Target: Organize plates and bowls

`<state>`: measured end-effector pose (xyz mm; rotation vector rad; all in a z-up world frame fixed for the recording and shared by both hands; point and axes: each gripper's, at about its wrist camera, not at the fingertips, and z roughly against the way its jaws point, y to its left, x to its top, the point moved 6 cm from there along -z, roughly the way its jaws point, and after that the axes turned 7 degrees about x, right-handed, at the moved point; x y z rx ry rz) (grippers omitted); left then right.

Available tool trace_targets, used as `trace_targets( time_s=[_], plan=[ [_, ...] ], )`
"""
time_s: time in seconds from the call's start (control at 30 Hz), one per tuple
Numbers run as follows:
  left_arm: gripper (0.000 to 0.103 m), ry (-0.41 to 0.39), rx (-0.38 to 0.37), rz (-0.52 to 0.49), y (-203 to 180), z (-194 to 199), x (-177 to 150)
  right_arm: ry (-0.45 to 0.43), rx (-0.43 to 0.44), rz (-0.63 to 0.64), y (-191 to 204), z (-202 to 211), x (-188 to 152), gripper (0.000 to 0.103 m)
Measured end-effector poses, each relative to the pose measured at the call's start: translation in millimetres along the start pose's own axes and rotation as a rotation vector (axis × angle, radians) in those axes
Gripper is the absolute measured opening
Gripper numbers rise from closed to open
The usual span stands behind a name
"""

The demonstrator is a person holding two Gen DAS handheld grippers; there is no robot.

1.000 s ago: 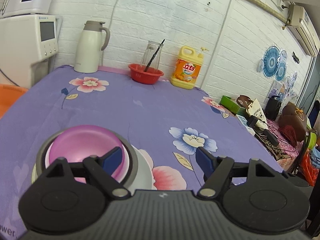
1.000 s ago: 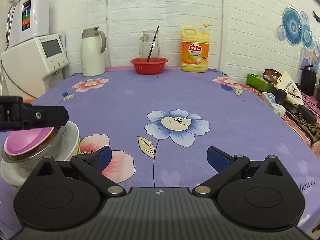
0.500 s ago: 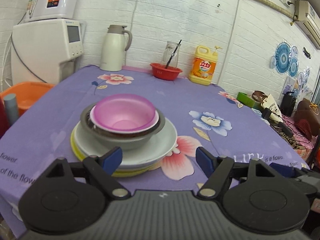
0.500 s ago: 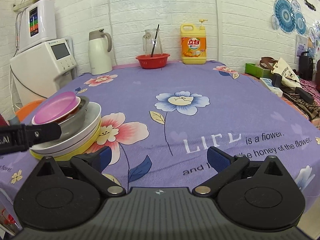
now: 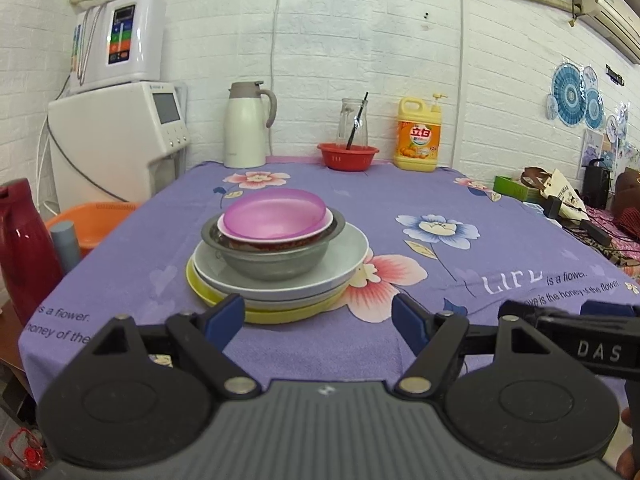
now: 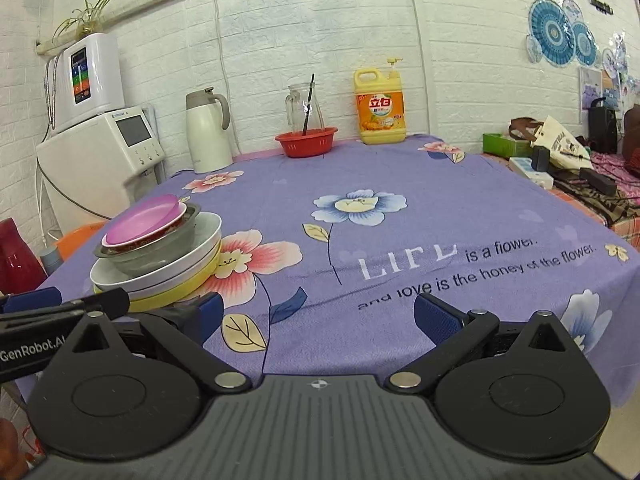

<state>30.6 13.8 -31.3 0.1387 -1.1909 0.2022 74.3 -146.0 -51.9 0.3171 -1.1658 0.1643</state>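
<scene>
A: Where are the dishes?

B: In one stack on the near left part of the table. On top sits a pink bowl (image 5: pixel 276 213), nested in a white bowl with a red outside (image 5: pixel 280 236), which sits in a grey metal bowl (image 5: pixel 276 260). Under those lies a white plate (image 5: pixel 344 264), a second pale plate only just showing below it, and a yellow plate (image 5: pixel 280 314) at the bottom.

A: And the surface?

B: A purple tablecloth (image 6: pixel 440 216) printed with big flowers and white lettering covers the table. Along the far edge, by a white brick wall (image 5: pixel 360 60), stand a white thermos jug (image 5: pixel 246 124), a glass jar with a dark straw (image 5: pixel 352 122) behind a red basket (image 5: pixel 348 156), and a yellow detergent bottle (image 5: pixel 418 136).

A: What about the room?

B: To the left a white water dispenser (image 5: pixel 116 136) carries a smaller white unit, with an orange basin (image 5: pixel 92 224) and a red flask (image 5: pixel 24 244) lower down. To the right, a cluttered side table holds bags and boxes; blue paper fans hang on the wall.

A: The grippers?

B: The left gripper (image 5: pixel 318 314) has its blue pads spread wide with nothing between them, short of the stack and not touching it. The right gripper (image 6: pixel 318 314) is likewise spread and empty, over the cloth's near edge to the right of the stack.
</scene>
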Motion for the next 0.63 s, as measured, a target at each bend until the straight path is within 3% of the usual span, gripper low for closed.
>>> trace_targets(
  time_s=[0.63],
  plan=[
    [0.075, -0.024, 0.005, -0.008, -0.6, 2.5, 0.0, 0.023, 0.039, 0.017, 10.1, 3.0, -8.2, 0.103]
  ],
)
